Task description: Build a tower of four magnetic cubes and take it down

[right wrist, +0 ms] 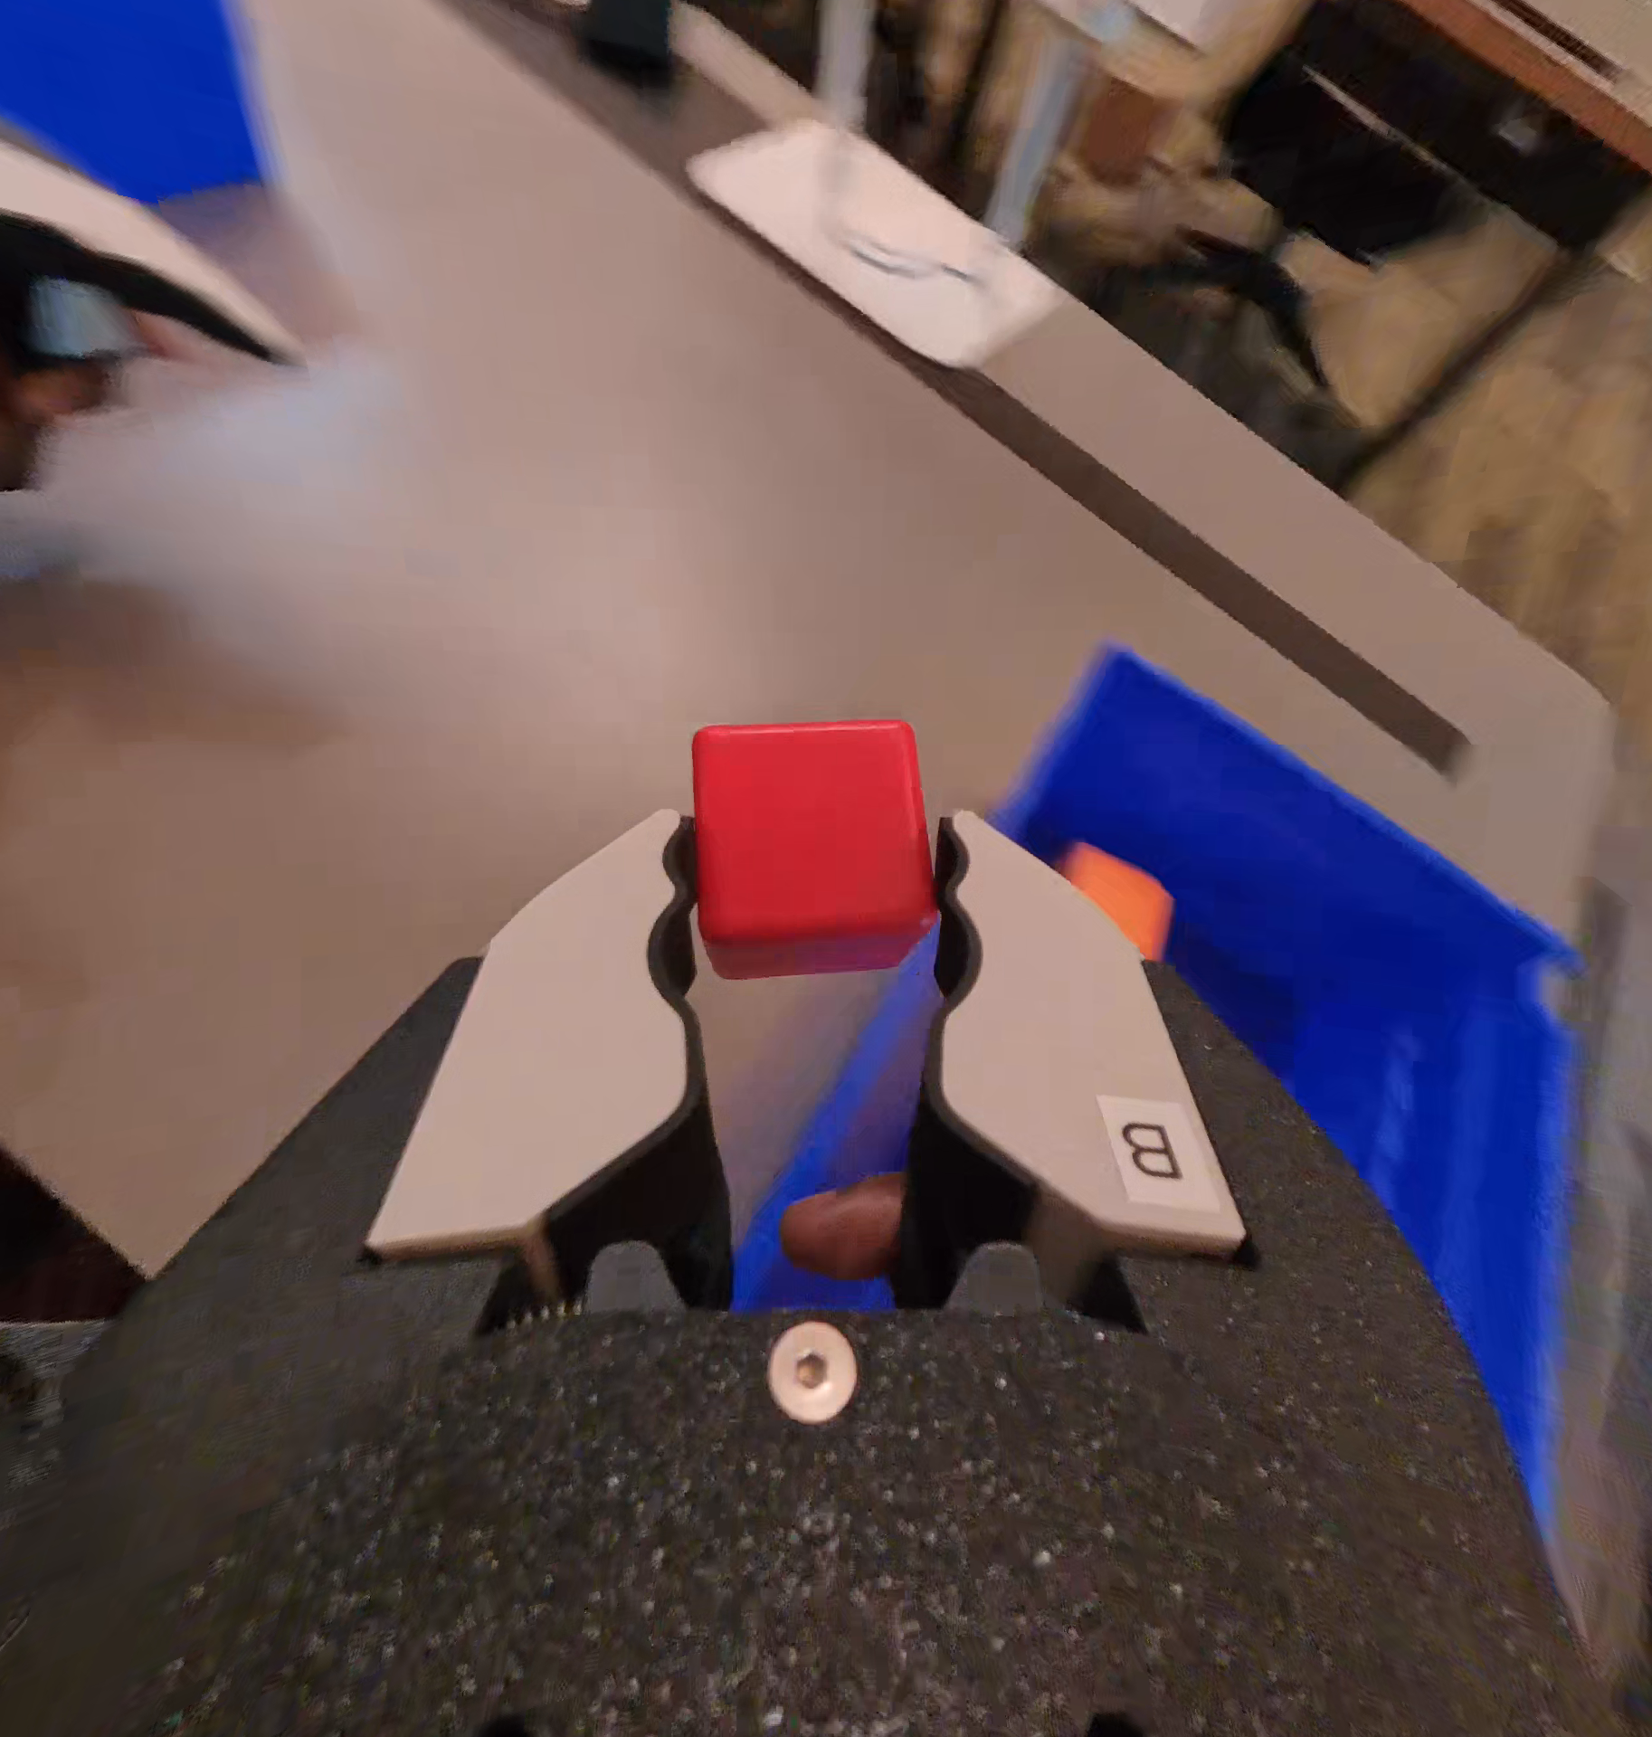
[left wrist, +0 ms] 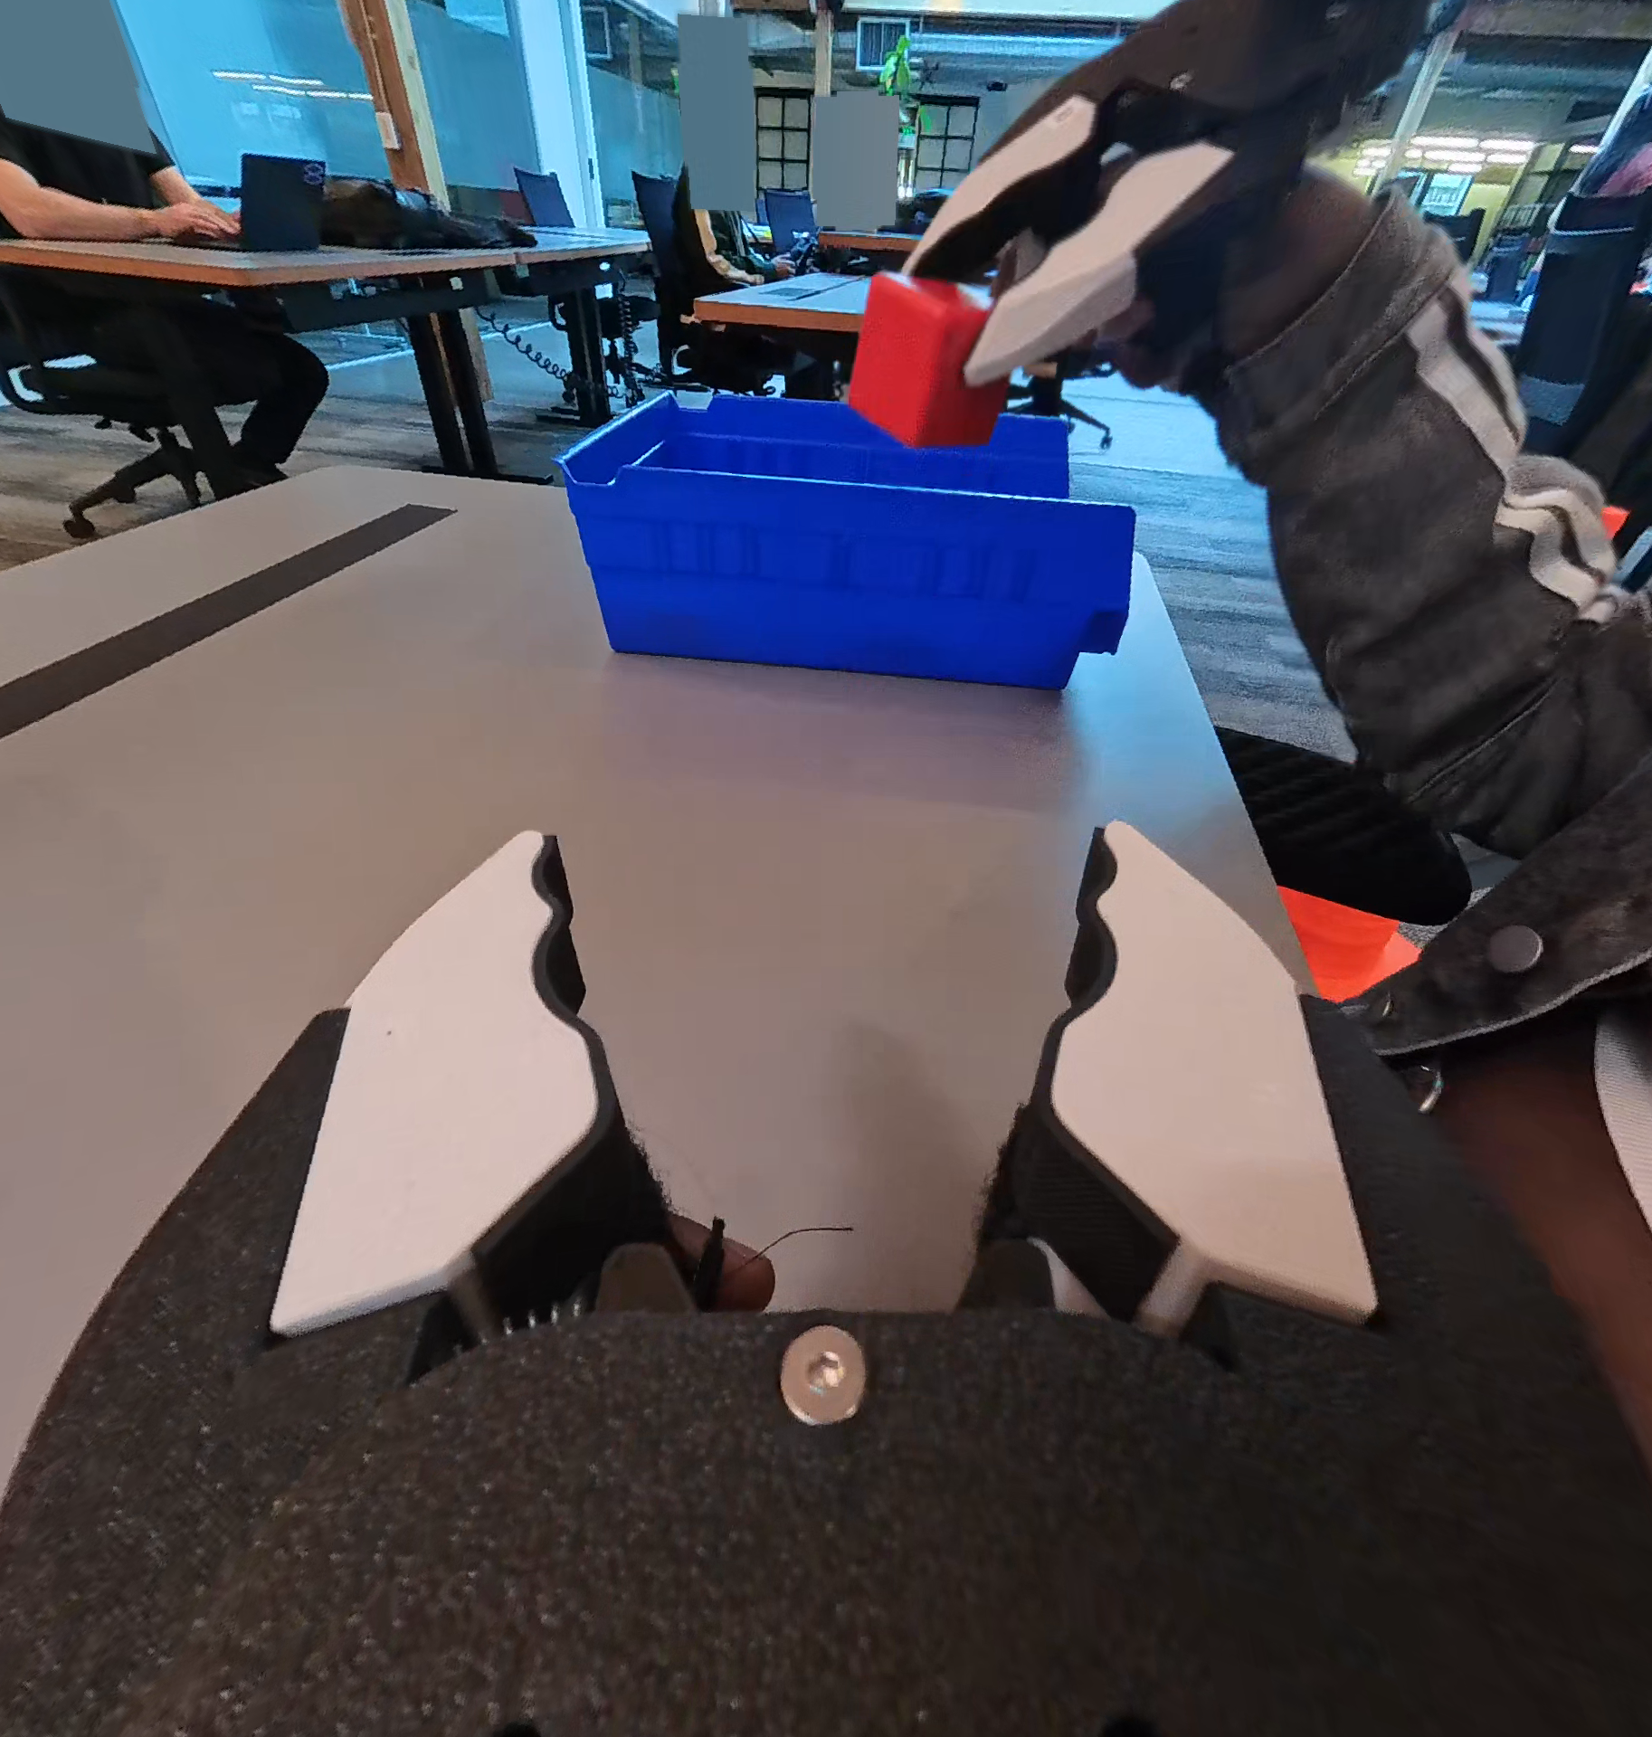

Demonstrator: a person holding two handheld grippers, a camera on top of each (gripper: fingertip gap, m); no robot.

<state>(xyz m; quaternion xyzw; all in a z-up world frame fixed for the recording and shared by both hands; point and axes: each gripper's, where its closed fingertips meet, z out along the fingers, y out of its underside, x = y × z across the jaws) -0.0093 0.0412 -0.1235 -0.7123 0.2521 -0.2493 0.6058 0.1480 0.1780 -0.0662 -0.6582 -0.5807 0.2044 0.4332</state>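
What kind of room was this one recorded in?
Most likely an open-plan office. Behind the grey table with the blue bin stand rows of desks and office chairs, and a person types at a laptop.

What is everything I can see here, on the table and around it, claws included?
Red cube: one, red, held in the air above the bin's near side.
Orange cube: one, orange, inside the bin.
Bin: one, blue, on the table's far right part.
Table: one, grey with a dark stripe at the left.
Orange thing: one, on the floor by the table's right edge; kind unclear.
Office desks, chairs, seated people: several, in the background.
Sleeve: one, dark with pale stripes, at the right.
Left claw: one, white fingers, wide open, empty, over bare table.
Right claw: one, white fingers, pads pressed on the red cube's sides.
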